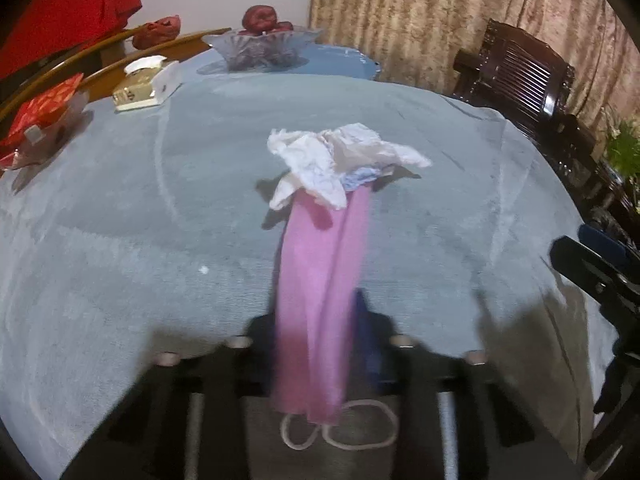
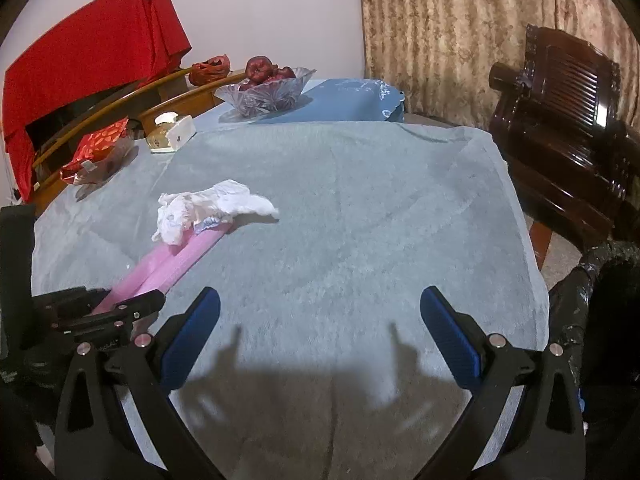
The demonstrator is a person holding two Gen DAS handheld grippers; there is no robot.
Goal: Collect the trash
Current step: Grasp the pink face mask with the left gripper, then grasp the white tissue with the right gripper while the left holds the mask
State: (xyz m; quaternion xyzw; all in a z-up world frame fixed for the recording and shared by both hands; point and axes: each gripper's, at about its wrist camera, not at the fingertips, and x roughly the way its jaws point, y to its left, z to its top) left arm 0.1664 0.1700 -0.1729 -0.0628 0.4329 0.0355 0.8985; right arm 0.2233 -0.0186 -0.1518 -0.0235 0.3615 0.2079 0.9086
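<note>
A pink face mask [image 1: 316, 300] is folded lengthwise and clamped in my left gripper [image 1: 320, 344], which is shut on it. Its ear loops [image 1: 340, 428] hang below the jaws. Its far end reaches to crumpled white tissues [image 1: 340, 156] that lie on the grey-blue tablecloth [image 1: 120, 220]. In the right wrist view the mask [image 2: 176, 260] and the tissues [image 2: 208, 208] lie at the left. The left gripper [image 2: 100, 312] sits at the lower left there. My right gripper [image 2: 320, 320] is open and empty above the cloth near the front edge.
A glass bowl of red apples [image 2: 266, 88] stands at the back. A tissue box [image 2: 172, 132] and a red packet [image 2: 100, 152] lie at the back left. A dark wooden chair [image 2: 568, 132] stands right of the table. A black bag [image 2: 592, 320] is at the right edge.
</note>
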